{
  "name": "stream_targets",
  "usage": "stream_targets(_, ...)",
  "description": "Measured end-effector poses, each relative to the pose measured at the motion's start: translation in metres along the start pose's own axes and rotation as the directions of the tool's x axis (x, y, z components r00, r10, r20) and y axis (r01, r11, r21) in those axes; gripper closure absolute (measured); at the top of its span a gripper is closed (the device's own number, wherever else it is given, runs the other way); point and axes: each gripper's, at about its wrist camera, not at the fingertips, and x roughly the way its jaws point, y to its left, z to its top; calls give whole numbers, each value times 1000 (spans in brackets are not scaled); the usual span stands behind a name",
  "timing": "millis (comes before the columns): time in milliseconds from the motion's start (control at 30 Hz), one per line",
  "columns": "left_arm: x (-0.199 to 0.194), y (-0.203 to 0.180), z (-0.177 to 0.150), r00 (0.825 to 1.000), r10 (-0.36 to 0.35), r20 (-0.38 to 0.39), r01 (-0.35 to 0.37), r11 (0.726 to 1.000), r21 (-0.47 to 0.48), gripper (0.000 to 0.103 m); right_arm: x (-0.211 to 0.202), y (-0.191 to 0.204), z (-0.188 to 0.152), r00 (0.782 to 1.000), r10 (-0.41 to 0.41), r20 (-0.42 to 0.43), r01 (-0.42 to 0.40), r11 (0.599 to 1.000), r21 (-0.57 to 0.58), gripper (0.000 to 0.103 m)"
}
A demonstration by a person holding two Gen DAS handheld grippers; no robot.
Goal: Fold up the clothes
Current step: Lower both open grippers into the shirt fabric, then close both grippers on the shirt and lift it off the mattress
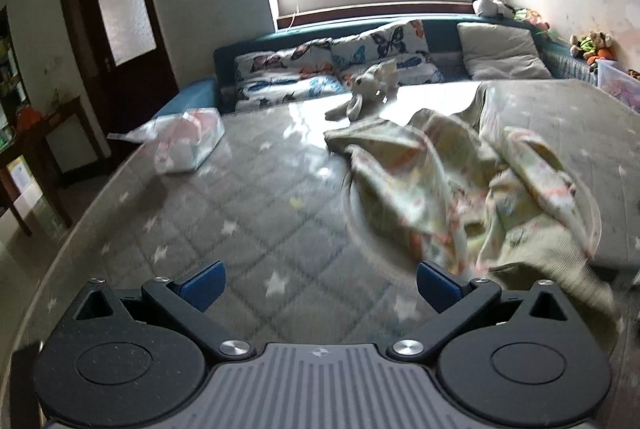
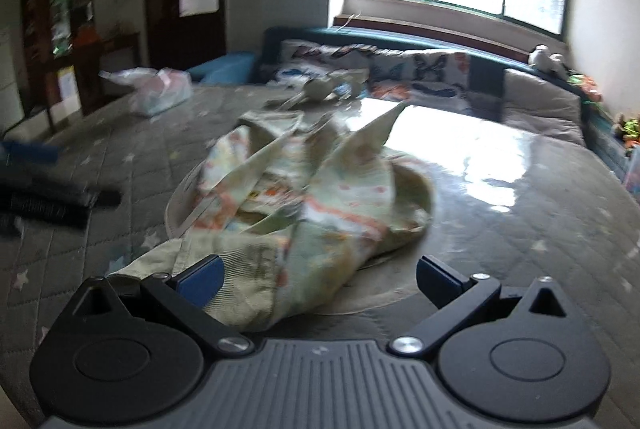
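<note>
Crumpled printed garment (image 1: 460, 185) lies in a heap on the grey star-quilted mattress (image 1: 240, 213) — landmark for everything below.

Left gripper (image 1: 318, 283): jaws spread wide, nothing between the blue pads (image 1: 204, 283). It sits over bare mattress, with the garment just beside its right finger; whether cloth touches that finger cannot be told through the blur.

Right gripper (image 2: 318, 279): jaws likewise released, empty. The garment (image 2: 296, 197) lies directly ahead, its near edge reaching in by the left blue pad (image 2: 202, 281); contact unclear.

Beyond the garment, toward the head of the mattress — a soft toy (image 1: 370, 89), then butterfly-print pillows (image 1: 320, 69). A clear plastic bag (image 1: 188, 139) rests well apart from the garment, at the mattress's far left edge.
</note>
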Motion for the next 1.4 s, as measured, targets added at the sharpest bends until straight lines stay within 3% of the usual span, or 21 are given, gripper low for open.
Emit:
stream_targets(233, 28, -19, 34, 997, -76, 17, 76, 996, 41, 0, 23, 3, -6, 996, 29, -81, -31, 999, -29, 0)
stream_targets(400, 59, -38, 56, 992, -123, 5, 122, 988, 90, 2, 14, -17, 12, 997, 55, -51, -55, 998, -3, 0)
stream_targets(533, 85, -54, 69, 990, -142, -7, 142, 982, 123, 9, 15, -38, 32, 1000, 23, -17, -23, 1000, 13, 0)
stream_targets(700, 104, -58, 74, 986, -162, -31, 165, 977, 132, 17, 39, -67, 67, 1000, -10, -10, 11, 998, 67, 10)
stream_targets(867, 123, -60, 78, 982, -182, -54, 188, 972, 138, 32, 78, -87, 98, 999, 23, -28, -18, 987, 161, 27)
stream_targets(1000, 137, -62, 81, 978, -197, -73, 206, 968, 140, 45, 111, -92, 118, 999, 36, -29, -31, 986, 161, 33)
stream_targets(1133, 145, -60, 83, 972, -216, -96, 227, 966, 125, 54, 145, -96, 131, 997, 43, -64, -30, 982, 185, 48)
stream_targets(1300, 152, -60, 89, 968, -231, -102, 243, 962, 122, 56, 177, -105, 130, 991, 66, -117, -36, 969, 244, 74)
stream_targets(1367, 155, -61, 92, 968, -229, -104, 241, 962, 125, 56, 182, -110, 128, 990, 64, -127, -30, 967, 252, 92)
stream_targets(1400, 157, -62, 94, 968, -227, -106, 240, 962, 130, 56, 182, -112, 126, 990, 62, -130, -27, 966, 257, 95)
